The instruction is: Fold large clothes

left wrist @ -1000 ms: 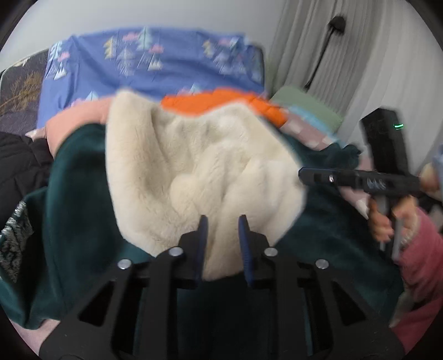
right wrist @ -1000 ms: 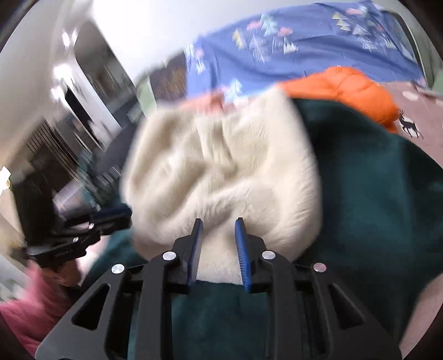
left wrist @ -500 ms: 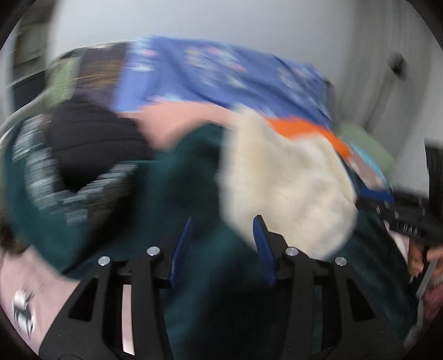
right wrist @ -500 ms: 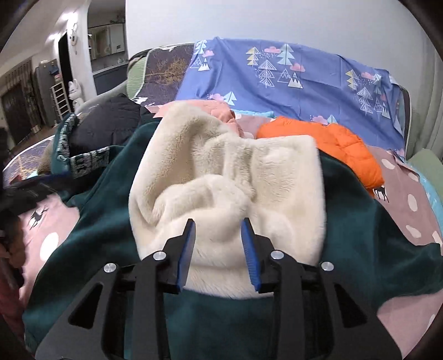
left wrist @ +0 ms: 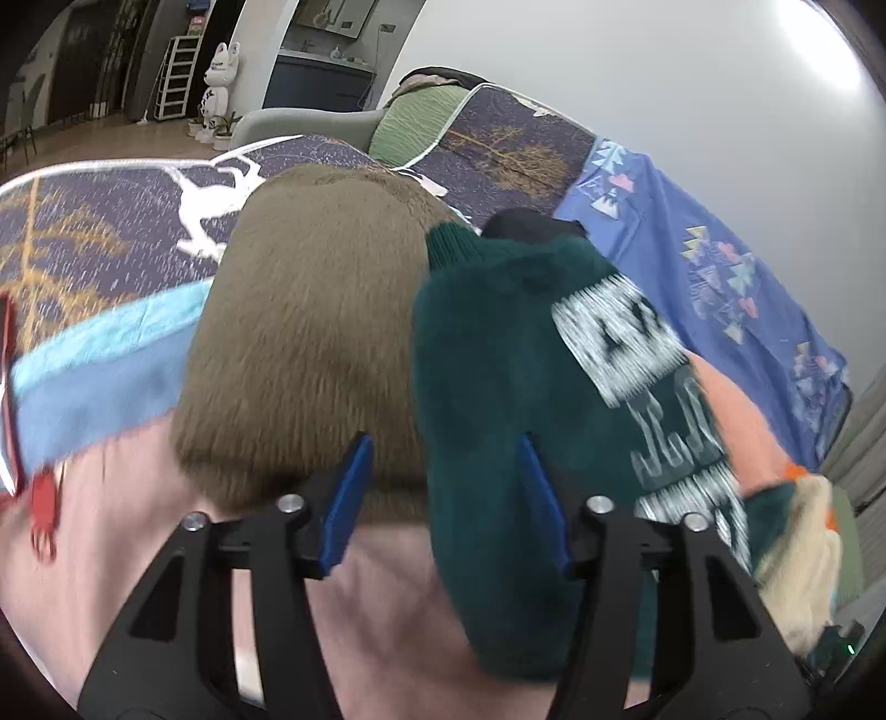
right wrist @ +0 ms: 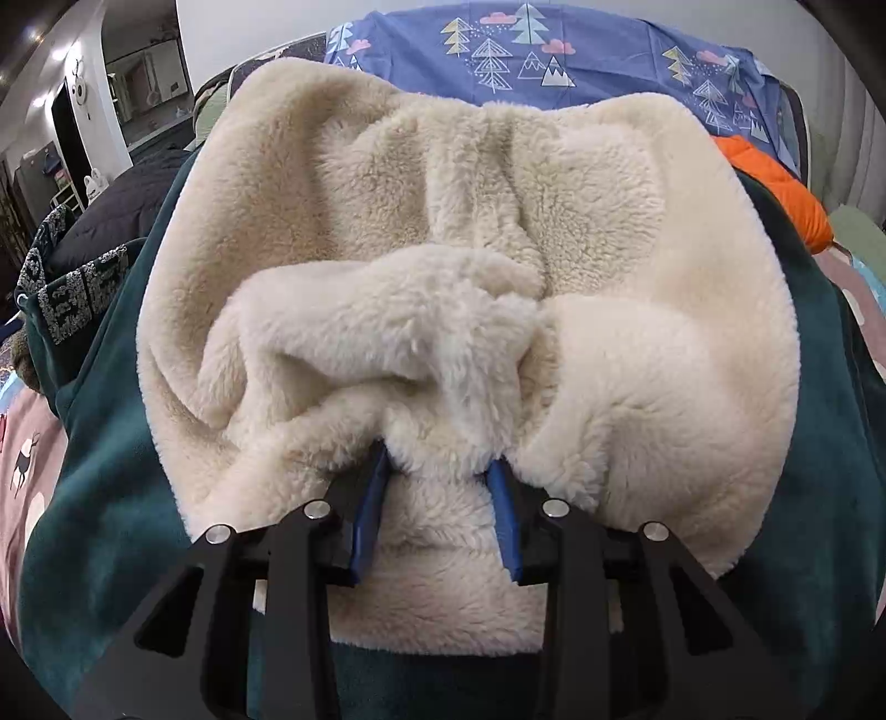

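**Inspector:** Report the right gripper.

**Assistant:** The right gripper (right wrist: 440, 487) has its blue fingers (right wrist: 368, 515) pushed into the cream fleece lining (right wrist: 454, 266). A fold of the pile sits between the jaws, and the fabric puckers toward them. The jaws appear closed on that fold, though a gap remains between them.

**Inspector:** Where does the garment lie?

**Assistant:** The dark green fleece jacket (right wrist: 105, 471) is spread over the bed, green shell down and cream lining up, filling most of the right wrist view. An orange puffer jacket (right wrist: 775, 183) lies at its far right. A blue tree-print sheet (right wrist: 554, 50) hangs behind. A black garment (right wrist: 127, 188) lies at the far left.

**Inspector:** And the left gripper?

**Assistant:** The left gripper (left wrist: 443, 487) has its jaws spread wide and grips nothing. It is over the jacket's green sleeve (left wrist: 498, 354), which ends in a ribbed cuff (left wrist: 448, 246) at the far end and bears white lettering (left wrist: 626, 338) on its right. A brown furry garment (left wrist: 310, 343) lies just beside the sleeve on the left. The pink bedsheet (left wrist: 111, 543) shows near, blurred. A blue towel (left wrist: 105, 365) lies at far left.
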